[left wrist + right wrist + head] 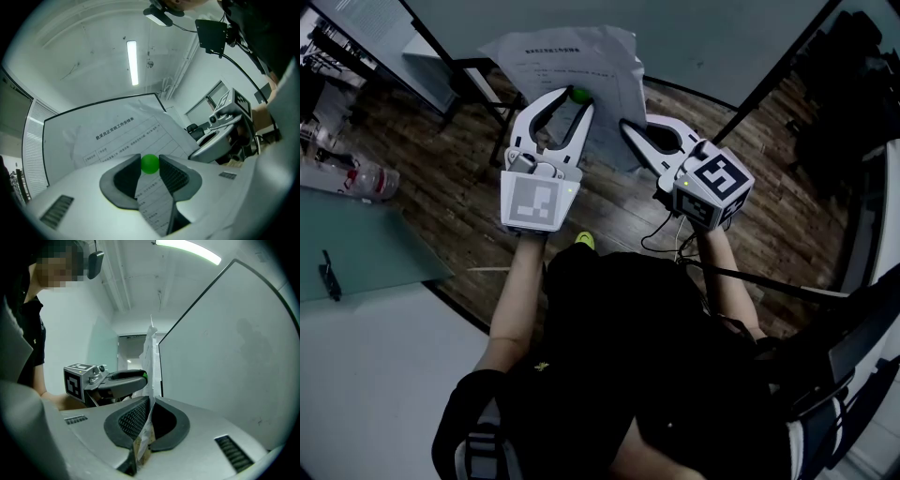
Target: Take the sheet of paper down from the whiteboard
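- Judging by how things are lying, the person is working on the release step. The sheet of paper (567, 58) is sitting flat against the whiteboard (234, 357), in the upper middle of the head view.
- The left gripper (577, 99) is clamping its two pads on a green magnet (150, 164), which is sitting on the sheet near its middle. It seems to be the only thing pinning the paper up, though the sheet's corners are hard to make out.
- The right gripper (626, 126) is pinching the sheet's right-hand edge. Its jaws are pressing together on the paper, which is showing edge-on between the pads in the right gripper view.
- The next move is probably calling for the magnet to be pulled straight off the board. The right gripper's pinch would then be carrying the sheet alone, so that grip needs to be firm to stop the paper dropping or tearing.
- The sheet is standing upright, with its printed heading pointing to the top of the head view. Its long axis is running top to bottom there, and the lower part is creasing by the right gripper.
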Demonstrator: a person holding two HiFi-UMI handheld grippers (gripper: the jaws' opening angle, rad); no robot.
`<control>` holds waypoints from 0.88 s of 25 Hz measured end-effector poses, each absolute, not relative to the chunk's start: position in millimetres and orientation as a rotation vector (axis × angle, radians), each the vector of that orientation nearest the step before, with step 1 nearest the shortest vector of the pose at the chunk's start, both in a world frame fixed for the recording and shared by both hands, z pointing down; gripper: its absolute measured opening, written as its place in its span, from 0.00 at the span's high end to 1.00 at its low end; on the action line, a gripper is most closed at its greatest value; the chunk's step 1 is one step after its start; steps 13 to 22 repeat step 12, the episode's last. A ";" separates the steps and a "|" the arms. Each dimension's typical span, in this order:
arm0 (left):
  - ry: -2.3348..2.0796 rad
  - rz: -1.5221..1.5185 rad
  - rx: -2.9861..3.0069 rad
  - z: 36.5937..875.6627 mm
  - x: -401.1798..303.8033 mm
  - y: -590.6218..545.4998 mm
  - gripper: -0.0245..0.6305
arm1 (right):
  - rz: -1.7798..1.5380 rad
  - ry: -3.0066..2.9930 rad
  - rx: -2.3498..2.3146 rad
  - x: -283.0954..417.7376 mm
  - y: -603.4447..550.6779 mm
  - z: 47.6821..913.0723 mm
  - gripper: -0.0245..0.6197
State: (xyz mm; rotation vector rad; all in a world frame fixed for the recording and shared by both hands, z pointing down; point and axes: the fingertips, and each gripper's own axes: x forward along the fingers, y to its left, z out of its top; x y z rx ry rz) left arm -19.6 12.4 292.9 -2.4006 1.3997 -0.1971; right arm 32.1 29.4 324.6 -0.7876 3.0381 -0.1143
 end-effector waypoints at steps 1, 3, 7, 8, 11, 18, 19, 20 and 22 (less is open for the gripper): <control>1.401 -0.197 -2.399 293.0 -19.7 11.8 0.75 | -0.112 3.038 -0.787 32.3 28.7 324.6 0.94; 1.403 -0.199 -2.395 293.5 -20.0 10.1 0.75 | -0.108 3.037 -0.785 32.4 27.2 325.2 0.94; 1.404 -0.203 -2.393 293.6 -19.7 7.8 0.75 | -0.104 3.039 -0.784 32.7 25.1 326.5 0.94; 1.403 -0.203 -2.392 293.4 -19.6 7.4 0.75 | -0.103 3.039 -0.784 32.7 24.7 326.6 0.94; 1.401 -0.206 -2.394 293.7 -19.0 6.1 0.75 | -0.104 3.040 -0.786 33.0 23.1 326.9 0.94; 1.400 -0.208 -2.394 294.0 -18.8 5.7 0.75 | -0.105 3.040 -0.787 33.2 22.6 327.1 0.94; 1.400 -0.208 -2.394 294.0 -18.8 5.7 0.75 | -0.105 3.040 -0.787 33.2 22.6 327.1 0.94; 1.400 -0.208 -2.394 294.0 -18.8 5.7 0.75 | -0.105 3.040 -0.787 33.2 22.6 327.1 0.94; 1.400 -0.208 -2.394 294.0 -18.8 5.7 0.75 | -0.105 3.040 -0.787 33.2 22.6 327.1 0.94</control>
